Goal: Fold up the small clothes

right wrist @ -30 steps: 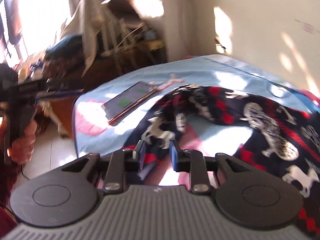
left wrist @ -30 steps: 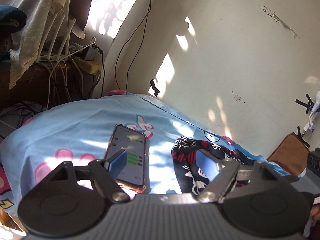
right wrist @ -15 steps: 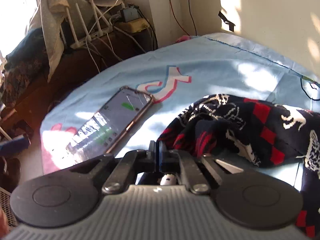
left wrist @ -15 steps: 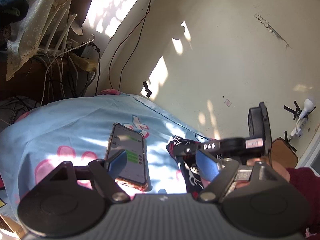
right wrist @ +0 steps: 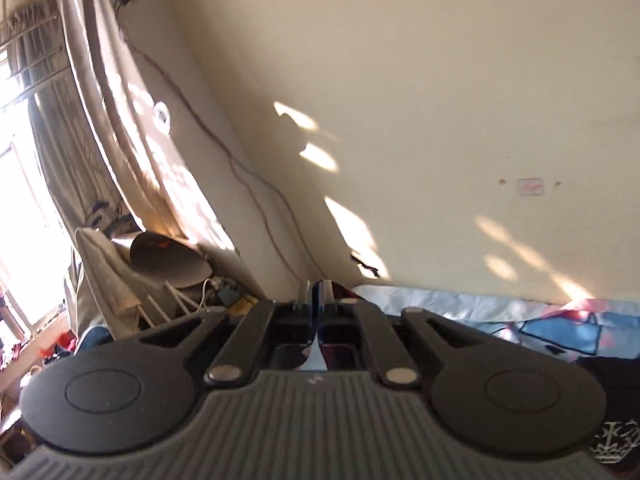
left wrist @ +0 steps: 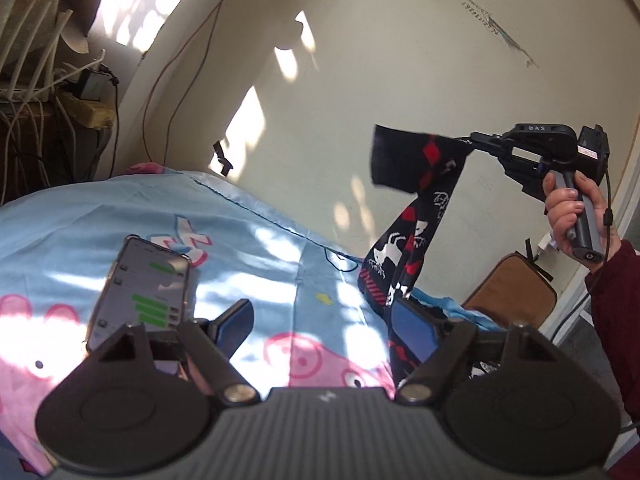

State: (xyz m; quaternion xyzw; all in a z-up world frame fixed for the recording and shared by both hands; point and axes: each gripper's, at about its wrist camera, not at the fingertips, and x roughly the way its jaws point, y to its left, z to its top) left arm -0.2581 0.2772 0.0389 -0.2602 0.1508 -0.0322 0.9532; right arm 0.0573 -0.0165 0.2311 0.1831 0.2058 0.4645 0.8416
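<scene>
A dark navy garment point(left wrist: 416, 216) with red diamonds and white animal figures hangs in the air at the right of the left wrist view. My right gripper point(left wrist: 468, 143) is shut on its top edge and holds it up high; a hand grips the handle. The cloth trails down to the bed behind my left gripper's right finger point(left wrist: 412, 330). My left gripper point(left wrist: 324, 322) is open low over the blue sheet, with nothing between its fingers. In the right wrist view my right gripper point(right wrist: 319, 292) is shut, and a strip of dark cloth point(right wrist: 336, 354) drops beneath it.
A phone point(left wrist: 140, 292) with a lit screen lies on the blue cartoon-print sheet point(left wrist: 256, 264) at the left. A cream wall point(left wrist: 380, 60) runs close behind the bed. Cables and a cluttered shelf point(left wrist: 52, 92) fill the far left. A brown cushion point(left wrist: 512, 292) sits at the right.
My right gripper shut on the garment's edge and rose steeply, lifting the cloth off the bed into the air. The left gripper shifted a little over the sheet and stayed open.
</scene>
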